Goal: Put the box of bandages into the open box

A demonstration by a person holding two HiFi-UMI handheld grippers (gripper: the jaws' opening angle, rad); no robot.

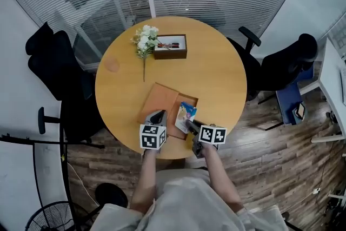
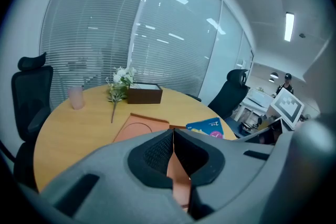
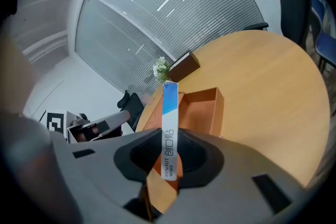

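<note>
Head view, 1 box of bandages (image 1: 185,115) clamped in R tongs (image 1: 190,126), 1 open box (image 1: 190,101), L tongs (image 1: 158,116) pinching its wall

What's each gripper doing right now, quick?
Left gripper: closed on the open box, at its edge.
Right gripper: closed on the bandage box.

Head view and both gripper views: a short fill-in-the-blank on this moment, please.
1. The right gripper has its jaws shut on the box of bandages, whose narrow side is white below and ____ above.
2. The left gripper has its jaws shut on an edge of the open box, which lies on a ____ wooden table.
3. In the head view the white flowers lie to the ____ of the dark brown box.
Missing words: blue; round; left.
</note>
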